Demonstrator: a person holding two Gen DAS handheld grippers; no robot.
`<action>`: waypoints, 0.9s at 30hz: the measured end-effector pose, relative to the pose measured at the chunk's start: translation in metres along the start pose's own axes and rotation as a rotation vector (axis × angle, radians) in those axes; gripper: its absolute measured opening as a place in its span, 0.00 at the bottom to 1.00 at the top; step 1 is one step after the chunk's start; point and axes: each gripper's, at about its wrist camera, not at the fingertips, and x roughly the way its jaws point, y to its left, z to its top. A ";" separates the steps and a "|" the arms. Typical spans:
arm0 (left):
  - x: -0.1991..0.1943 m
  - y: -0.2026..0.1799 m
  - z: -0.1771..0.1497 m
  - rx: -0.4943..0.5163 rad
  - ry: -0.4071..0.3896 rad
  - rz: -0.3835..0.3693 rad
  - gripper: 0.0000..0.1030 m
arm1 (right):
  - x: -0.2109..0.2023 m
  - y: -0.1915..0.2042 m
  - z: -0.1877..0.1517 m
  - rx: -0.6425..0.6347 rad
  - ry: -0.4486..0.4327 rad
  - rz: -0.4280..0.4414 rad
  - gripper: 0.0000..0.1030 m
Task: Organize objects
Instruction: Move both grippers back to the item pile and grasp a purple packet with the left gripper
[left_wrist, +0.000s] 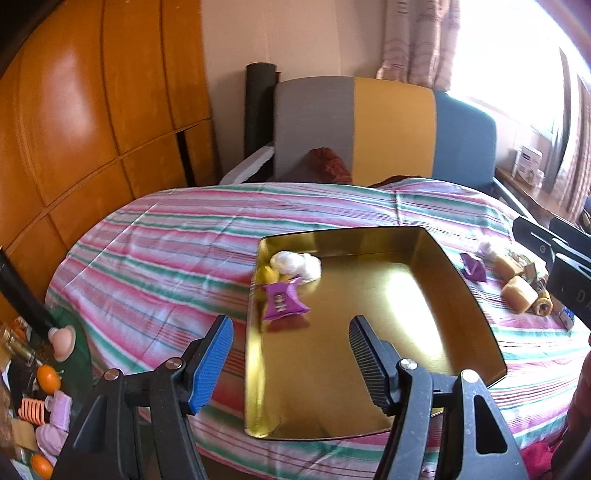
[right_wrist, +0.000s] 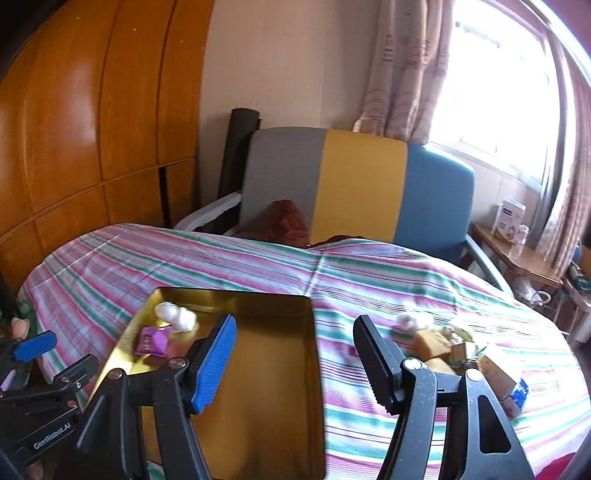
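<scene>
A gold metal tray (left_wrist: 461, 291) (right_wrist: 258, 369) lies on the striped tablecloth. In its far left corner lie a purple packet (left_wrist: 282, 300) (right_wrist: 152, 341), white wrapped sweets (left_wrist: 295, 263) (right_wrist: 176, 314) and a yellow one (left_wrist: 269, 275). More snacks are piled on the cloth right of the tray: tan rolls (left_wrist: 517, 290) (right_wrist: 430, 341), a purple packet (left_wrist: 473, 266) and a white sweet (right_wrist: 408, 320). My left gripper (left_wrist: 291, 350) is open and empty over the tray's near left part. My right gripper (right_wrist: 295, 354) is open and empty above the tray's right edge.
The striped cloth (left_wrist: 166, 251) covers a round table. A grey, yellow and blue chair (left_wrist: 369, 129) stands behind it, wooden cabinets (left_wrist: 92, 110) at left. Oranges and small items (left_wrist: 48, 380) lie low at left. A side table with a box (right_wrist: 511, 221) is at right.
</scene>
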 end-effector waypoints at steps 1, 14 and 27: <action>0.000 -0.004 0.002 0.008 -0.001 -0.006 0.64 | 0.000 -0.006 -0.001 0.003 0.000 -0.010 0.65; 0.007 -0.087 0.025 0.115 0.020 -0.210 0.64 | 0.025 -0.105 -0.016 0.020 0.083 -0.162 0.68; 0.048 -0.196 0.047 0.277 0.122 -0.368 0.64 | 0.064 -0.292 -0.054 0.216 0.214 -0.397 0.72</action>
